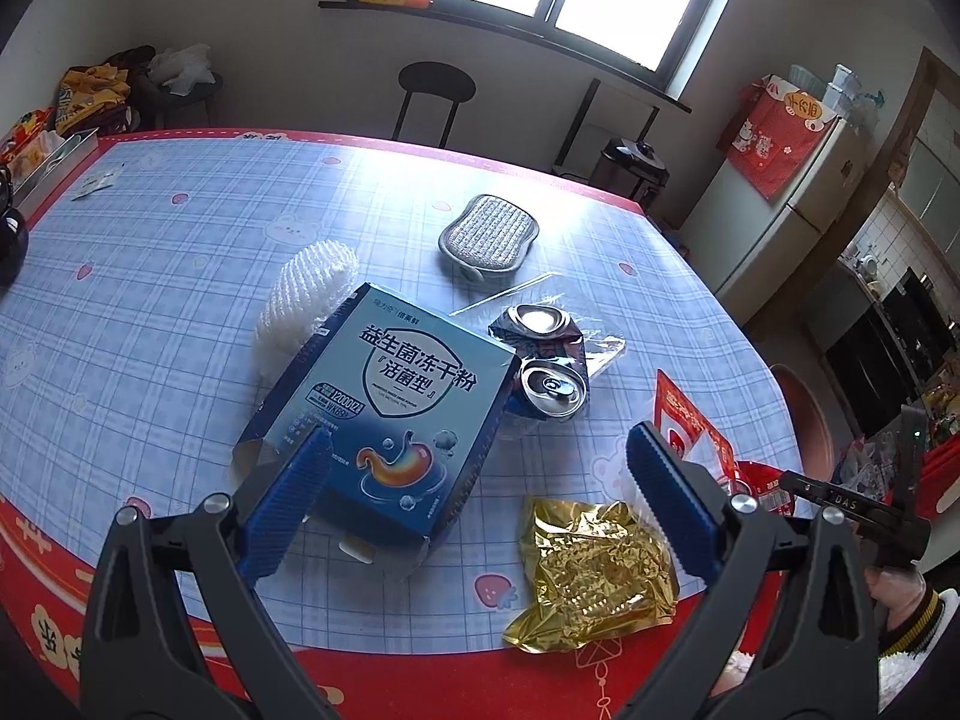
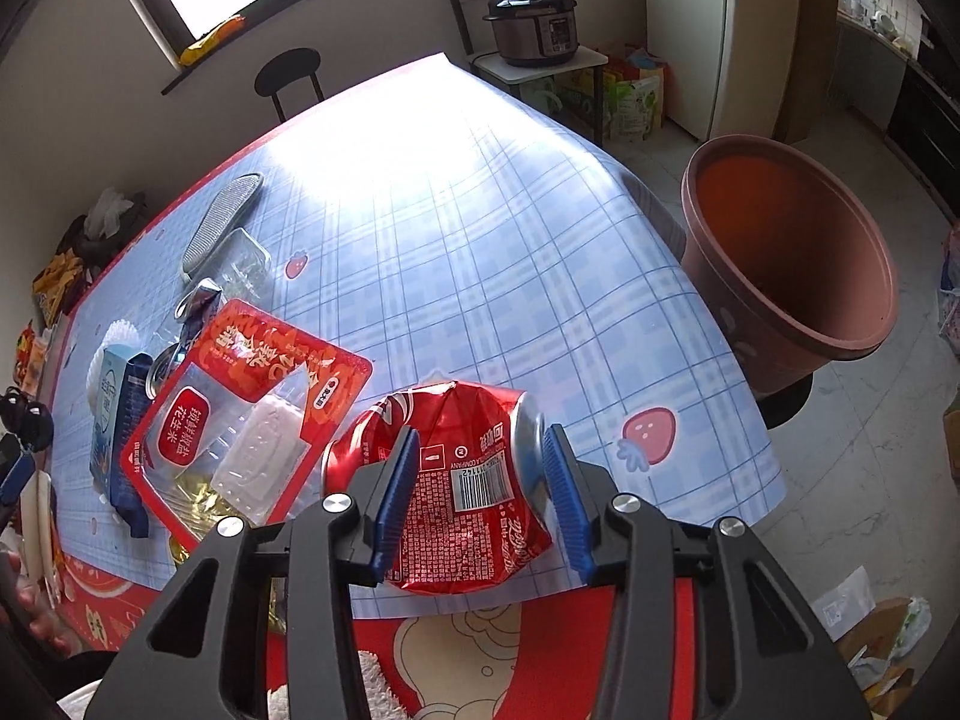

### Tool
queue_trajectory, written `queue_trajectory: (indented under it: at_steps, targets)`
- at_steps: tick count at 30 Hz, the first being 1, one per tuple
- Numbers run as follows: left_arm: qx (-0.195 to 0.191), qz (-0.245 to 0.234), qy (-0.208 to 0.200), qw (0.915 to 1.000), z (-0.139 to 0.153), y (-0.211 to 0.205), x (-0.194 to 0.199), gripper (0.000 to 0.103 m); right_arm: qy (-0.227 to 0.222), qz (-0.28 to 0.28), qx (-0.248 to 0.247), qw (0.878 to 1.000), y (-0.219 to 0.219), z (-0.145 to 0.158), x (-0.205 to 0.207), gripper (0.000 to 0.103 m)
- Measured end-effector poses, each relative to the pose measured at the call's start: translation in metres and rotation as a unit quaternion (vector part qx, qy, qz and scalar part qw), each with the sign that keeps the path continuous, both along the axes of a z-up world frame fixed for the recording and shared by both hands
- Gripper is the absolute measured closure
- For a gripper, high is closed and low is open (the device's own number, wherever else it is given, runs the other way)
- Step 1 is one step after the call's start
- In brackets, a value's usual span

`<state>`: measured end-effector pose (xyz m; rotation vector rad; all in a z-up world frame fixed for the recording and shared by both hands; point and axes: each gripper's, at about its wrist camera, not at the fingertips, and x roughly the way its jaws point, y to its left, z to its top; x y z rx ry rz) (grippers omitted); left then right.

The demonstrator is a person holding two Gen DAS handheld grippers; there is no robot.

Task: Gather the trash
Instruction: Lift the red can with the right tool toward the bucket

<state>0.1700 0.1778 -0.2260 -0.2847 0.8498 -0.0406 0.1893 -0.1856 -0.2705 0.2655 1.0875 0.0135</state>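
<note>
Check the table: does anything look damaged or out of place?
Yes. The red cola can between the right gripper's fingers is crushed flat. A second crushed can lies beside the blue box, whose end flaps hang open.

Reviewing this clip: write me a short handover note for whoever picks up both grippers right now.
Right gripper: jaws around the crushed red can near the table's front edge; both pads look in contact, can still resting on the cloth.
Left gripper: open, holding nothing, poised over the blue box.
On the table: white foam net, crushed silver can, gold foil wrapper, red snack bag, clear plastic wrap, grey scrubber.
Brown tub beside the table looks empty.
Done: nothing binned yet.
Left: lift red can, probably into the tub, then the rest.
</note>
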Motion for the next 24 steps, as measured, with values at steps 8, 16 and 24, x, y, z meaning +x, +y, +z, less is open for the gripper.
queue_trajectory:
  at_steps: [8, 16, 24]
  targets:
    - [0.0, -0.002, 0.004, 1.0, -0.002, -0.007, -0.002, 0.006, -0.001, -0.002, -0.011, 1.0, -0.001, -0.002, -0.002, 0.059]
    - [0.011, -0.012, 0.009, 0.9998, 0.0, -0.022, -0.004, 0.006, -0.003, -0.007, -0.019, 1.0, -0.006, -0.005, -0.002, 0.056]
    - [0.02, -0.016, 0.014, 0.9996, 0.001, -0.033, -0.004, 0.006, 0.025, -0.001, 0.01, 1.0, -0.013, -0.024, -0.002, 0.055]
